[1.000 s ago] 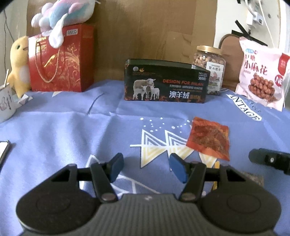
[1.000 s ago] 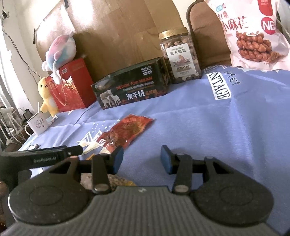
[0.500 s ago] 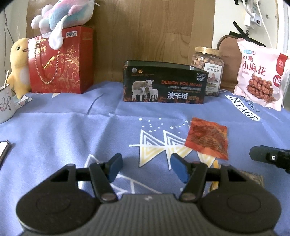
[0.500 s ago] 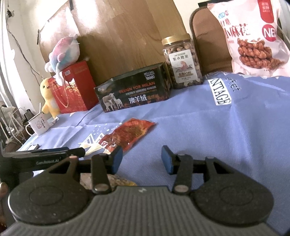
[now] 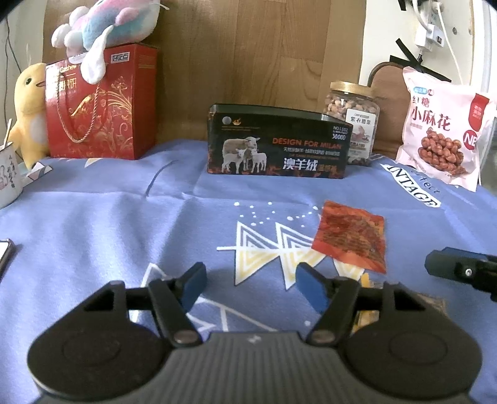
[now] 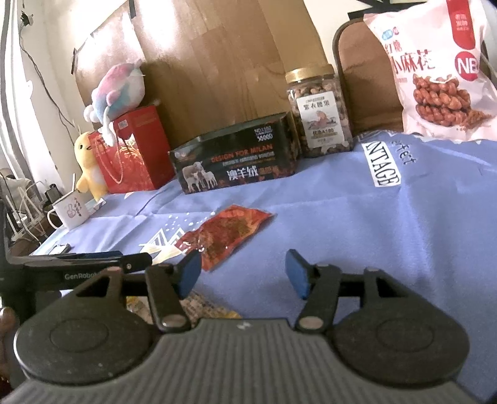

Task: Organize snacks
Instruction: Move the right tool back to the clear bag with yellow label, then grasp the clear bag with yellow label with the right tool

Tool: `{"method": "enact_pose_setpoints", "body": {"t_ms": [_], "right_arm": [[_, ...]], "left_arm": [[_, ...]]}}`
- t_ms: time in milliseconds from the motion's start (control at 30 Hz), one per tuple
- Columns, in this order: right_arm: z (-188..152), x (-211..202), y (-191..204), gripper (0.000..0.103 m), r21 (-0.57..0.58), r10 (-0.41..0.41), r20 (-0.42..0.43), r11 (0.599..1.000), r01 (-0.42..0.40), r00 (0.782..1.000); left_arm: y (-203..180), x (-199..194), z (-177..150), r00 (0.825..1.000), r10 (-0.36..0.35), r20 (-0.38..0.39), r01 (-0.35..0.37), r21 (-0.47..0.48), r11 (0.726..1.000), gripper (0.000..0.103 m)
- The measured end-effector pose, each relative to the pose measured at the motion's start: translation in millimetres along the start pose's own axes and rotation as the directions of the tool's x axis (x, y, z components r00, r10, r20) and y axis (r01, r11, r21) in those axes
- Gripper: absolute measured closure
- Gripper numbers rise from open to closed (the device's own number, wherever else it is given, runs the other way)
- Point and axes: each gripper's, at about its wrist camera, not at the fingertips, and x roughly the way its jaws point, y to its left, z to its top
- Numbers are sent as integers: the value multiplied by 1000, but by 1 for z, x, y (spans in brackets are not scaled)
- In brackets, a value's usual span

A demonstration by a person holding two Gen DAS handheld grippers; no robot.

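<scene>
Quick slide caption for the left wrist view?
Left gripper opening, empty, over blue cloth; red snack packet ahead-right, black tin behind.

two plush toys [image 5: 105, 25], one jar [image 5: 352, 121], two boxes [image 5: 273, 146].

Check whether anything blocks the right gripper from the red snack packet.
Nothing visible does. The red packet lies flat on the blue cloth, ahead and left of the right gripper, whose jaws are opening with nothing between them. Only bare cloth separates them.
</scene>
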Motion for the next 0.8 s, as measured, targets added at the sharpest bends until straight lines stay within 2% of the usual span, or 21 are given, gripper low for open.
{"method": "enact_pose_setpoints", "body": {"t_ms": [100, 200, 467, 567, 667, 733, 800], "right_arm": [[0, 0, 0, 41, 6, -7, -7, 1000, 7, 1000], [-4, -5, -5, 41, 58, -13, -41, 998, 15, 999], [-15, -26, -3, 41, 78, 17, -61, 997, -12, 998], [-20, -31, 2, 41, 64, 56, -82, 997, -51, 995], [-24, -34, 14, 38, 2, 85, -115, 996, -85, 990], [-29, -35, 29, 32, -100, 60, -131, 992, -74, 990], [-33, -32, 46, 31, -219, 8, -140, 975, -39, 990]], "left_arm": [[1, -1, 0, 1000, -10, 1, 10, -7, 1000, 38], [4, -2, -1, 1000, -29, 2, 29, -18, 999, 38], [3, -2, -1, 999, -38, 4, 38, -20, 999, 37], [3, -2, -1, 999, -39, 4, 39, -21, 999, 37], [3, -2, -1, 999, -39, 4, 39, -20, 999, 37], [3, -2, -1, 999, -40, 4, 41, -23, 999, 37], [4, -2, -1, 999, -41, 5, 41, -25, 999, 37]]}}
